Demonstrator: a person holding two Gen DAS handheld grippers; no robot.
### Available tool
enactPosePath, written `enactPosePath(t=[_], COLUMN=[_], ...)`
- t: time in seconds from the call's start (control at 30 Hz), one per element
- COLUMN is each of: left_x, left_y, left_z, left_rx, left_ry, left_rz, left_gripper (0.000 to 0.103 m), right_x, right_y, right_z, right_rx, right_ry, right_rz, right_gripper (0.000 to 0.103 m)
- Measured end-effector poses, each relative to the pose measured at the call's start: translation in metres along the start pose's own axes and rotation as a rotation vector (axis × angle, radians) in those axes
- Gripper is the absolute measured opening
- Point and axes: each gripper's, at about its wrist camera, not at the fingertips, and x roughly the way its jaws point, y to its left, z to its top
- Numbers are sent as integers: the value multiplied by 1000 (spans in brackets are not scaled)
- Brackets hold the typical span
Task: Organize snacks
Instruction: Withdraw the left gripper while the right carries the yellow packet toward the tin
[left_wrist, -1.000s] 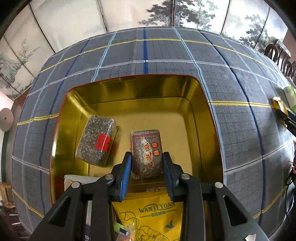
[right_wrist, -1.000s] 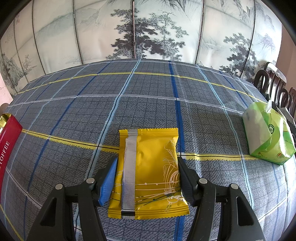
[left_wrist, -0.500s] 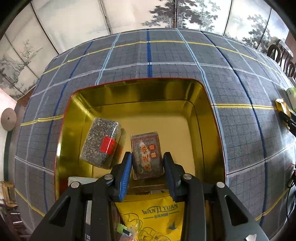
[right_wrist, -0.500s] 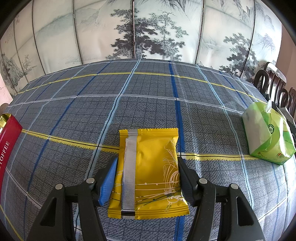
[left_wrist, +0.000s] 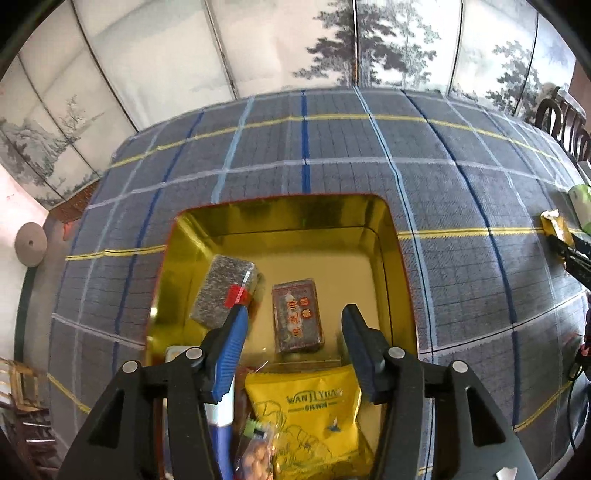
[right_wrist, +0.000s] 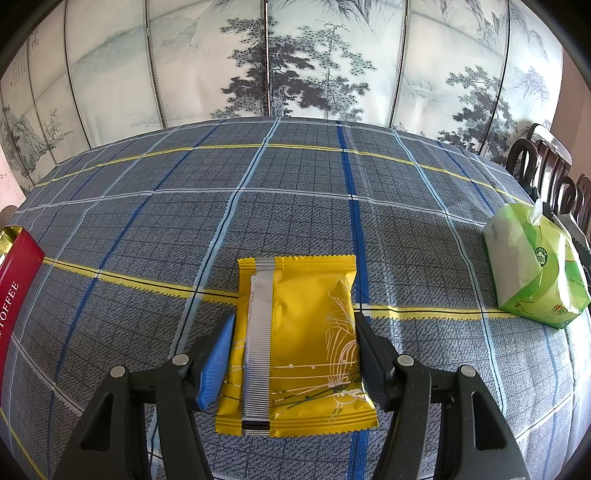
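Note:
A gold tin (left_wrist: 397, 258) with a red outside lies on the plaid cloth. In it lie a brown snack block (left_wrist: 296, 319) with red characters, a grey speckled block (left_wrist: 223, 291) with a red label, and a yellow WANJIYUAN packet (left_wrist: 306, 406). My left gripper (left_wrist: 293, 349) is open above the tin, the brown block lying free below its jaws. My right gripper (right_wrist: 295, 354) is shut on a yellow snack packet (right_wrist: 299, 343) that rests seam-up on the cloth. That packet also shows in the left wrist view (left_wrist: 554, 229).
A green tissue pack (right_wrist: 535, 266) lies on the cloth to the right. The tin's red side (right_wrist: 14, 288) shows at the left edge of the right wrist view. A bag of nuts (left_wrist: 258, 450) lies at the tin's near end. Dark chairs (right_wrist: 546, 170) stand behind the table.
My left gripper has opened, let go of the brown block into the tin, and risen away from it. My right gripper has not moved.

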Motion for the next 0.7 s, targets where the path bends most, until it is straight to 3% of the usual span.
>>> enactPosePath(t=[0.13,0.27,0.7], left_x=[-19,-38,-67], left_y=[5,8,34], left_z=[-5,-16,-56], left_rx=[-27,-26,-138], left_ry=[-32,-62,-92], left_rz=[28,52,67], left_gripper=[53,62,68], right_x=[0,0,0], right_y=[0,0,-2], right_z=[0,0,8], right_rx=[-1,0,26], right_ry=[1,3,60], right_rz=[1,3,-24], right_gripper=[64,63,61])
